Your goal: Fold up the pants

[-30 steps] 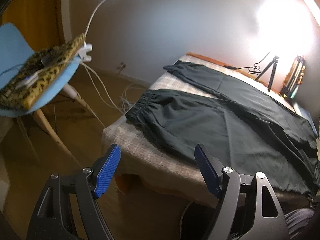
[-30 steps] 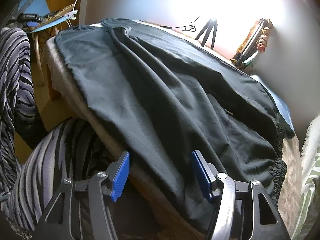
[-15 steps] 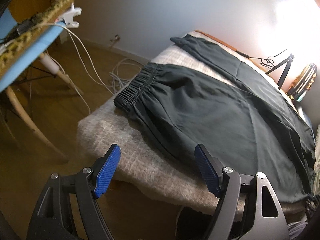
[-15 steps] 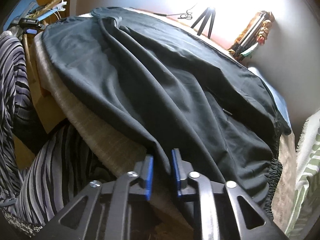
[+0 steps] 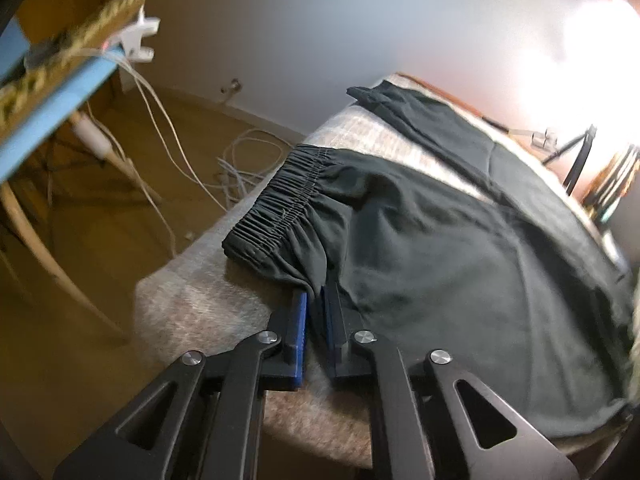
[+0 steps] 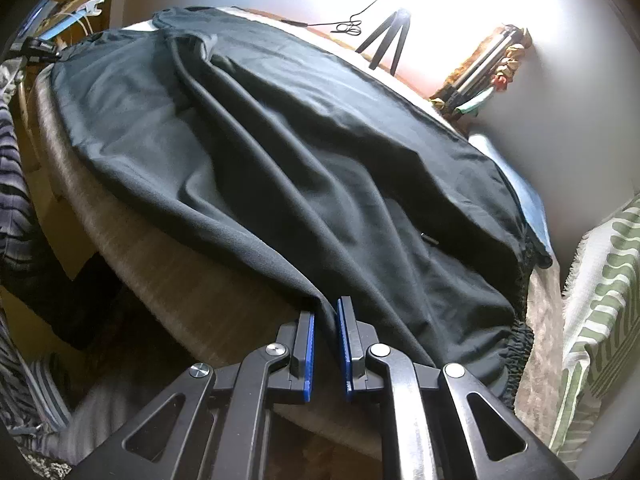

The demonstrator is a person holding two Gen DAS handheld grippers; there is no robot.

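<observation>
Dark green-black pants (image 5: 460,248) lie spread flat over a beige padded table (image 5: 208,304). An elastic cuff (image 5: 280,208) of one leg lies at the table's left end. My left gripper (image 5: 314,300) is shut on the near edge of the pants just below that cuff. In the right wrist view the pants (image 6: 320,152) fill the table, with the gathered waistband (image 6: 520,344) at the right. My right gripper (image 6: 325,316) is shut on the near edge of the pants close to the waistband.
A blue chair (image 5: 52,108) with a patterned cushion, a clip and hanging white cables (image 5: 160,152) stands left of the table over a wooden floor. A small tripod (image 6: 386,36) and a bright lamp are at the far edge. A green striped cloth (image 6: 600,320) is at the right.
Both grippers have moved in to the near edge of the pants. The left gripper went from wide open to shut on the cloth. The right gripper stayed closed on the edge.
</observation>
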